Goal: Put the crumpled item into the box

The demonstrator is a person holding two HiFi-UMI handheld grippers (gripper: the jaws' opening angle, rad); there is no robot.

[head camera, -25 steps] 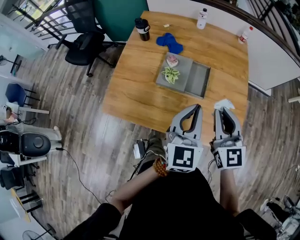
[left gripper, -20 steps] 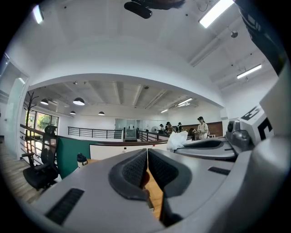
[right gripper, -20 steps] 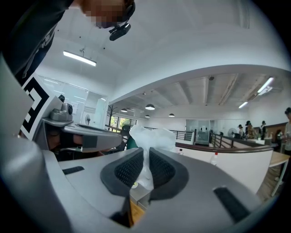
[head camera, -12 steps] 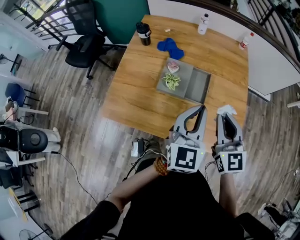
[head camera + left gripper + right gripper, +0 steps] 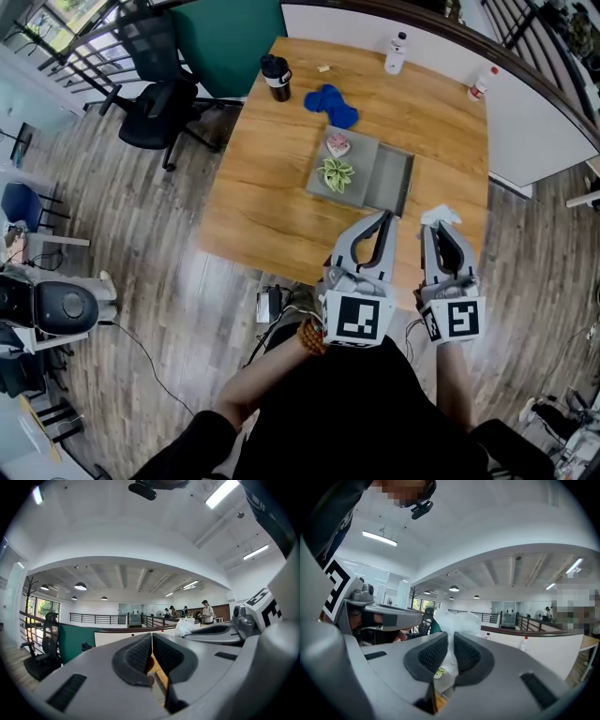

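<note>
— White wad (image 5: 441,215) is sitting pinched in the right gripper (image 5: 442,229). Its jaws are standing narrow and clamping the lower part, and most of the wad is sticking up past the tips. It's hanging over the near edge of the table (image 5: 272,187), well short of the box (image 5: 392,178).
— Left gripper (image 5: 382,217)?
— Sitting just beside the right one, jaws closed together, carrying nothing.
— Where's the wad going in?
— Judging by the layout, the right compartment: it's looking bare. The left one is holding a plant (image 5: 336,173) and a pink piece (image 5: 337,144).
— Risks?
— I'm watching three.
1. The grip seems to be biting only a thin fold, so the wad could be slipping out on the way over and ending up on the table or floor.
2. It's looking light and springy. On release it may be clinging to a pad, or bouncing off the rim instead of dropping in.
3. Coming in low over the near wall, the tips could be nudging the box, or knocking the plant if drifting left.
— Is the left gripper getting in the way?
— Possibly. The two are sitting close, so swinging toward the box could be bumping them together and jarring the grip.
</note>
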